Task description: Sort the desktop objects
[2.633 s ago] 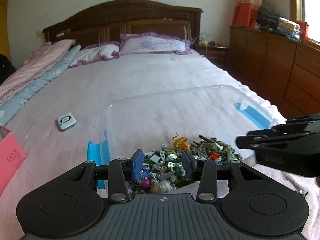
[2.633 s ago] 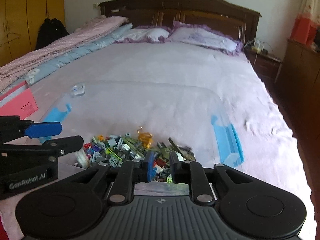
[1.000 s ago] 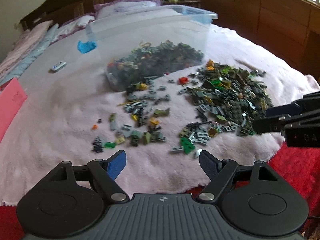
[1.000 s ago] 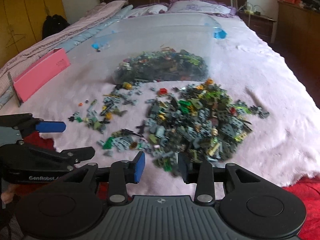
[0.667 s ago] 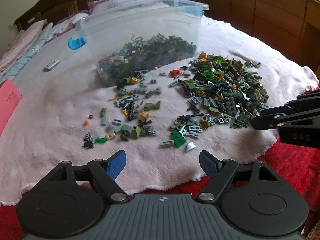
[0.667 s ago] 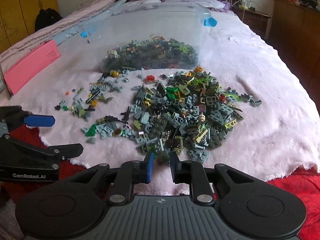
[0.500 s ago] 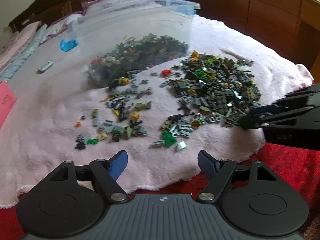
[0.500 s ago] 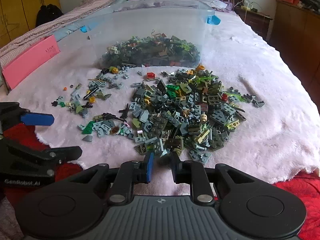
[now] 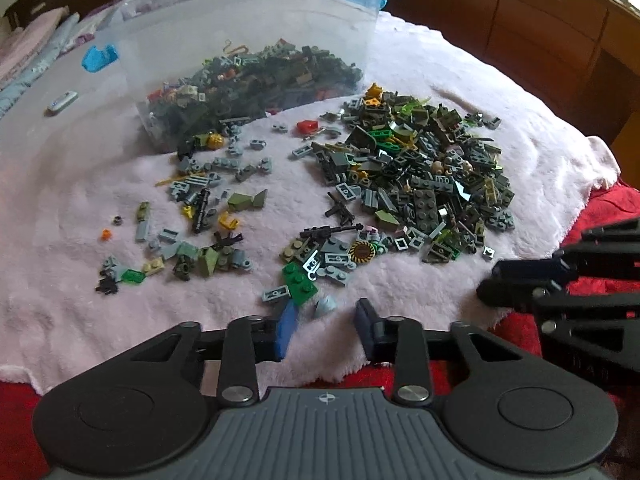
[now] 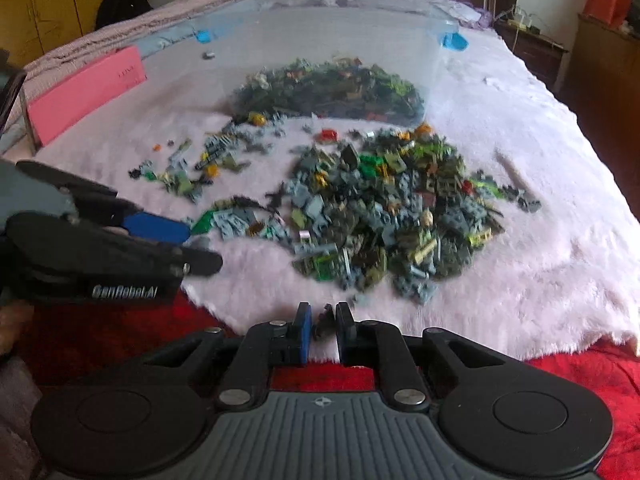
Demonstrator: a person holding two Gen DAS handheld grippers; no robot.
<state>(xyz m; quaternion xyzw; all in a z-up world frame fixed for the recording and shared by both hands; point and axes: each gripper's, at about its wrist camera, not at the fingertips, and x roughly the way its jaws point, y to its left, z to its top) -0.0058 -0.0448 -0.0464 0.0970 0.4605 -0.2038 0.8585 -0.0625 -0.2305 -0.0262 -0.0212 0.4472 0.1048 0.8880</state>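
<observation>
A big heap of small toy bricks (image 9: 420,184) (image 10: 384,208) lies on a pale pink fleece blanket (image 9: 60,184), with a smaller scatter of bricks (image 9: 192,216) to its left. Behind stands a clear plastic bin (image 9: 256,32) (image 10: 328,40) partly filled with bricks. My left gripper (image 9: 324,324) is open, low over the near edge, around a small grey wedge piece (image 9: 325,305) beside a green brick (image 9: 299,281). My right gripper (image 10: 322,330) is shut on a small dark brick piece (image 10: 325,318) and sits near the blanket's front edge; it also shows in the left wrist view (image 9: 520,284).
A pink box (image 10: 86,94) stands at the far left. A small white device (image 9: 62,100) lies left of the bin. Red bedding (image 9: 608,208) borders the blanket at the front. Wooden drawers (image 9: 540,28) line the right side.
Both grippers have come down from the bin to the near edge of the blanket. My left jaws have narrowed around the grey wedge. My right jaws have closed on a small dark piece.
</observation>
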